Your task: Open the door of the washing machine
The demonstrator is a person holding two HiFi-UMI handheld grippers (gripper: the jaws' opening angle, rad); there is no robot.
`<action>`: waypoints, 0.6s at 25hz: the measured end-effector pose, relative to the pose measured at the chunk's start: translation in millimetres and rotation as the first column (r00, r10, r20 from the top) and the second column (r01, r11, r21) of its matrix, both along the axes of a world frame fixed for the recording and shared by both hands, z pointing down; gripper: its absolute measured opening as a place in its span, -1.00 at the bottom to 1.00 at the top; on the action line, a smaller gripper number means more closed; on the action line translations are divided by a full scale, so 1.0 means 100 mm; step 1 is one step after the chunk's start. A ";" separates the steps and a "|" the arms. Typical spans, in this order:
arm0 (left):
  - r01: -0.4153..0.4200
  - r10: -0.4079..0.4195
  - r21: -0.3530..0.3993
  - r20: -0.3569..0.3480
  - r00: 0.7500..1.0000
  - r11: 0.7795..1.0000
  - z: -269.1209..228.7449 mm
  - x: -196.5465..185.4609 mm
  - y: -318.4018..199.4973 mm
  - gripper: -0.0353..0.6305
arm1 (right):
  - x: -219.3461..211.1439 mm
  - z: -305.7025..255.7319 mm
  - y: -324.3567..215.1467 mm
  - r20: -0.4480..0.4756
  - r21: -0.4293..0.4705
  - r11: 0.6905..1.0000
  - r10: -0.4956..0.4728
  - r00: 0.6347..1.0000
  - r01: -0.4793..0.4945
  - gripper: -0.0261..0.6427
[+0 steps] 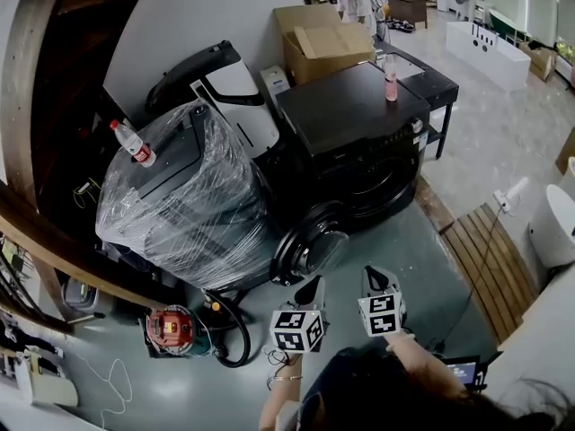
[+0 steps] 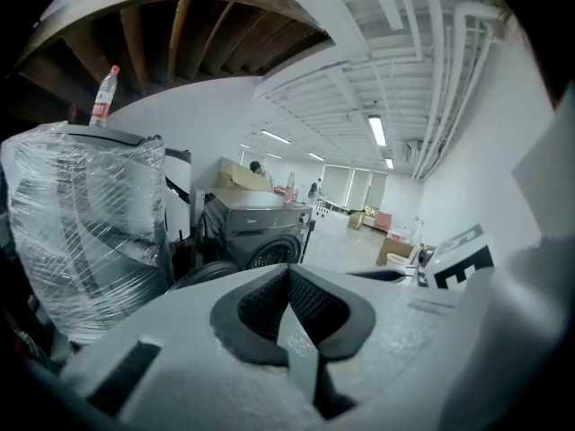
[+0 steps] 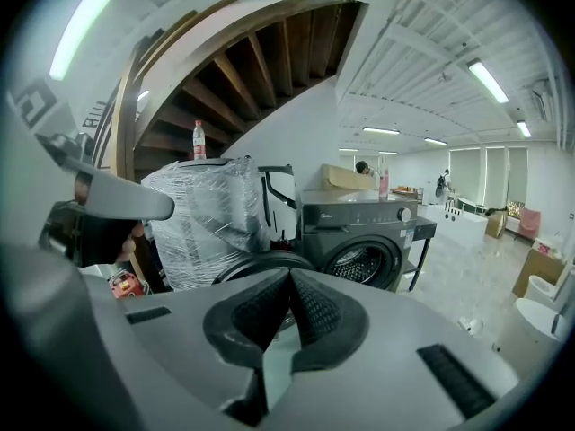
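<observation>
The dark grey washing machine stands in the middle of the floor, and its round door hangs swung open to the left of the drum opening. The same door shows as a dark ring just beyond my right jaws. Both grippers hover in front of the machine and touch nothing. My left gripper is shut and empty, its pads meeting. My right gripper is shut too, with nothing between its pads. The machine lies ahead of the left jaws.
An appliance wrapped in plastic film stands left of the washer with a water bottle on top. A pink bottle stands on the washer. A cardboard box sits behind. A red tool and cable lie on the floor at left; wooden slats at right.
</observation>
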State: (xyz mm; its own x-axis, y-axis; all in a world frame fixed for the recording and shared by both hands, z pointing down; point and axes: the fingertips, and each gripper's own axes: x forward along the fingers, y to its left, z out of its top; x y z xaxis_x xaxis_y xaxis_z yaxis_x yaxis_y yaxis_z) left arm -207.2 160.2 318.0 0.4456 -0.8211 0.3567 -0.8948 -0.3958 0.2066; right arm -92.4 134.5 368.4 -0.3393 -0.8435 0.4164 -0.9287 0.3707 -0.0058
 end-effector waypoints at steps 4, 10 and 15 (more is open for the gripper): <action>-0.015 0.015 0.029 0.004 1.000 0.999 -0.15 0.02 0.00 -0.85 | -0.01 -0.23 0.02 -0.020 0.051 0.999 -0.014 1.000 0.015 -0.92; -0.026 0.025 0.061 0.005 1.000 0.998 -0.29 0.08 0.02 -0.85 | 0.06 -0.51 0.02 -0.030 0.108 0.994 -0.021 0.999 0.025 -0.92; -0.025 0.024 0.089 0.011 1.000 0.996 -0.45 0.11 0.03 -0.85 | 0.09 -0.70 0.06 -0.039 0.151 0.988 -0.034 0.999 0.040 -0.92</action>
State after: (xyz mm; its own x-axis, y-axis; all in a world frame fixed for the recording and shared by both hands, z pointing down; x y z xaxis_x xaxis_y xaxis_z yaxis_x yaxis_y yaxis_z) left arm -196.1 163.7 273.0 0.4626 -0.8389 0.2869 -0.8865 -0.4339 0.1607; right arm -83.6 140.9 298.4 -0.3585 -0.8851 0.2968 -0.9130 0.3987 0.0863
